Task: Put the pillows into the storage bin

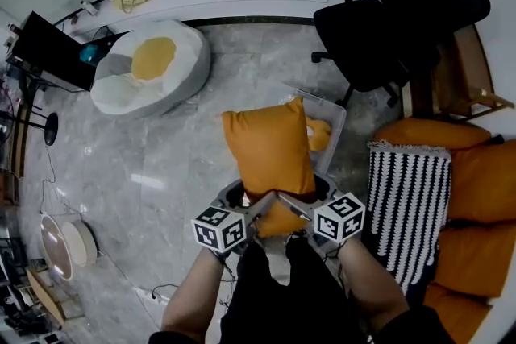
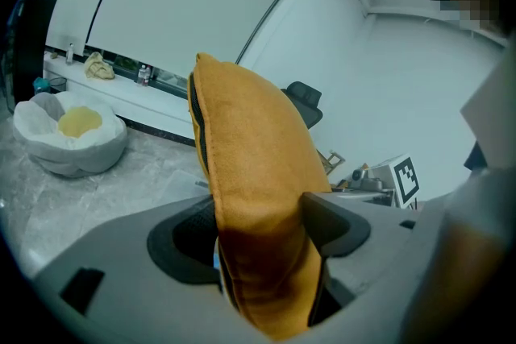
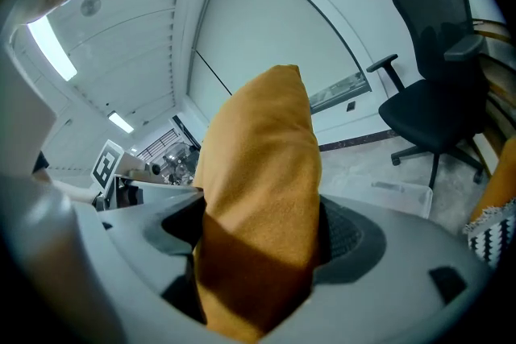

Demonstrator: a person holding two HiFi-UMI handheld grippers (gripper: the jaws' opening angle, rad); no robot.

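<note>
I hold one orange pillow (image 1: 270, 149) up in front of me with both grippers, over the near side of the clear storage bin (image 1: 332, 115). My left gripper (image 1: 251, 215) is shut on the pillow's lower left part, and the pillow (image 2: 254, 197) fills the space between its jaws. My right gripper (image 1: 295, 212) is shut on the lower right part, its jaws pressed into the pillow (image 3: 262, 213). A second orange pillow (image 1: 318, 133) lies inside the bin, mostly hidden behind the held one. More orange pillows (image 1: 476, 181) rest on the sofa at the right.
A black-and-white patterned throw (image 1: 407, 201) hangs over the sofa edge. A black office chair (image 1: 379, 36) stands beyond the bin. A white beanbag with a yellow centre (image 1: 149, 64) sits on the marble floor at the back left. A round stool (image 1: 68, 244) is at the left.
</note>
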